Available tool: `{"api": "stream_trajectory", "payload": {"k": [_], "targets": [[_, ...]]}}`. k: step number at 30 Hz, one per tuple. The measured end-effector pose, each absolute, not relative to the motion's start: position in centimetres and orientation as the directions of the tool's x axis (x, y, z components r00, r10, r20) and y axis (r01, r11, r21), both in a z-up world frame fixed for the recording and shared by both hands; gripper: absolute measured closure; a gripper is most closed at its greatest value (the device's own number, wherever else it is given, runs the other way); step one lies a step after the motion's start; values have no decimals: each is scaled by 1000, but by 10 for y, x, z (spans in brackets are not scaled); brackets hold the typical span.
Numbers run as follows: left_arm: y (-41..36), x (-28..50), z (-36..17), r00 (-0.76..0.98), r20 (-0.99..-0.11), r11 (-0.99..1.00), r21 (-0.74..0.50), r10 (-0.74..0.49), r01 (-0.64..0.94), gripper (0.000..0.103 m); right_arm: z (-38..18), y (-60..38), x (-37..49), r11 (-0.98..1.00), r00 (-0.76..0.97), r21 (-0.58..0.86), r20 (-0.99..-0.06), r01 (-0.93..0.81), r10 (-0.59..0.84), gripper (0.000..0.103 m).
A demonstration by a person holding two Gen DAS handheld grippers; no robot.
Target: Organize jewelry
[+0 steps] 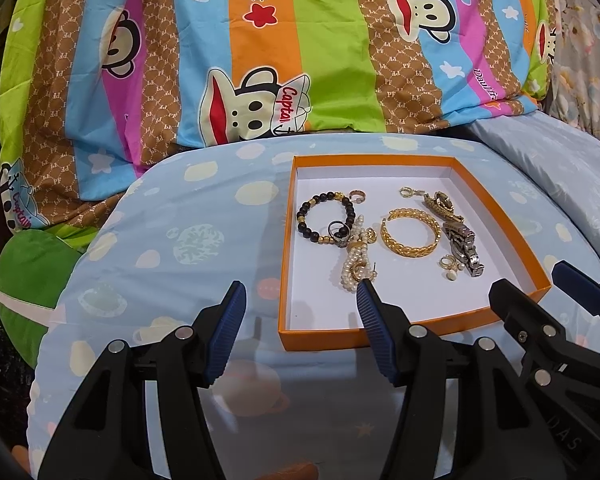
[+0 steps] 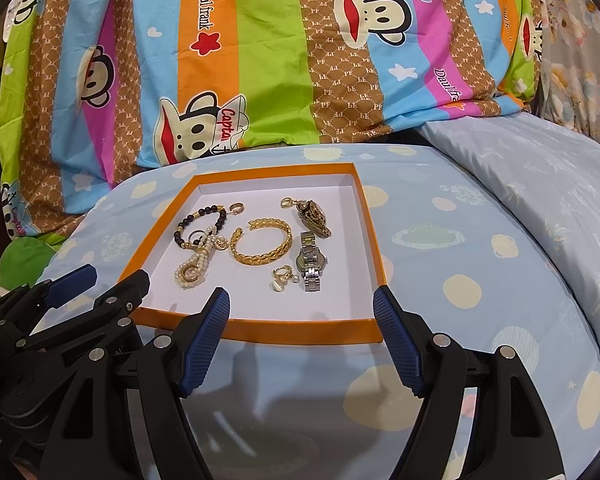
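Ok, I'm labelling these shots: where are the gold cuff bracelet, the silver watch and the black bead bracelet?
gold cuff bracelet (image 2: pixel 264 259), right wrist view, on its near woven band.
silver watch (image 2: pixel 306 261), right wrist view, on its dial.
black bead bracelet (image 1: pixel 304 216), left wrist view, on its left beads.

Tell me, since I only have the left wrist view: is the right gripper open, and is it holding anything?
Observer: The right gripper is wide open with nothing between its fingers. Its tips sit over the near wall of the orange box.
Operator: The silver watch is just a lump from here. How does it lie?
Observer: The silver watch lies flat with its dial up and its strap running near to far, just right of the gold bangle.
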State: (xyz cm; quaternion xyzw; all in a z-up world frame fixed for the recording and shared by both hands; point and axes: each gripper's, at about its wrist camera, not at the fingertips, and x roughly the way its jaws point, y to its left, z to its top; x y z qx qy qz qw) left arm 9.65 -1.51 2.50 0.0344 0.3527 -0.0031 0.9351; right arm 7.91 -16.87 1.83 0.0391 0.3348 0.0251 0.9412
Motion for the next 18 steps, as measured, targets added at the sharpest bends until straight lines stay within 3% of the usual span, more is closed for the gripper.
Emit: {"api": "stream_trajectory", "payload": {"k": [18], "targets": [[-15, 98, 22, 739, -674, 998, 66, 25, 26, 48, 18, -171, 79, 996, 776, 89, -626, -21, 72, 30]]}}
